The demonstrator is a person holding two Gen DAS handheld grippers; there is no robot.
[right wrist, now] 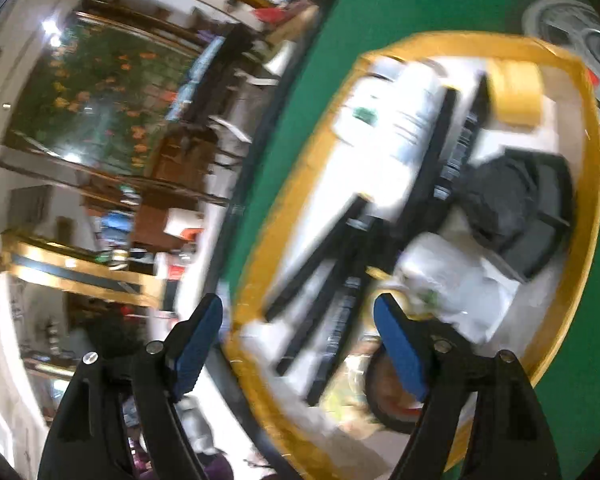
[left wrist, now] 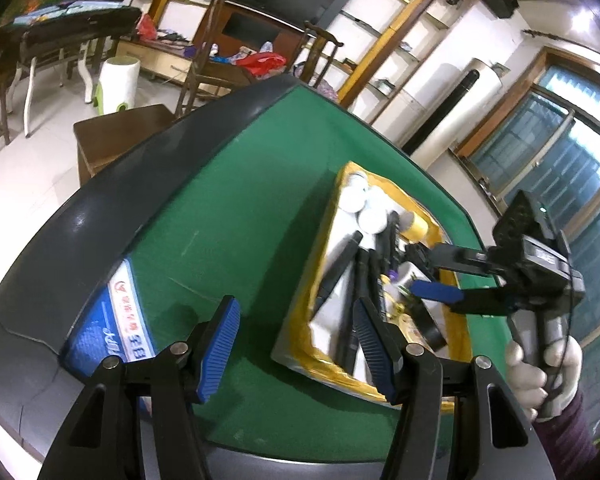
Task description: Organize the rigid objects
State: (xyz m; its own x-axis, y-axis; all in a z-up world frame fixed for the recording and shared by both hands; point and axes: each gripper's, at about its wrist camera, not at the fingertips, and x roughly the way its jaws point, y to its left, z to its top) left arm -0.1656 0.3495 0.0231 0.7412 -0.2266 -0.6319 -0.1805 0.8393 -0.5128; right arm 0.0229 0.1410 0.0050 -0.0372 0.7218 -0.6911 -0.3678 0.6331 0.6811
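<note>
You are working the sorting step: most of the rigid things are already lying in the yellow-rimmed tray (left wrist: 456, 354) on the green tabletop (left wrist: 240, 200), and both of your tools are hanging empty over it. Your left tool (left wrist: 296, 348) is standing about half open with nothing between its blue pads, its right finger over the tray's near edge and its left finger over bare felt. Your right tool (right wrist: 300, 344) is also standing well open and gripping nothing; seen from the left wrist, it is reaching in from the far right side with its tips above the middle of the tray.

Ahead of the left tool, the black pens (left wrist: 354, 280) are lying roughly side by side, with white round containers (left wrist: 370, 216) and a yellow tape roll (left wrist: 414, 228) beyond them. The right wrist view is blurring (so small items there are hard to name), but a black bulky object (right wrist: 516, 208) is sitting ahead and to the right of that tool.

Next, I judge, you are needing to choose one piece, bring the open pads down on either side of it, and close squarely before lifting.
</note>
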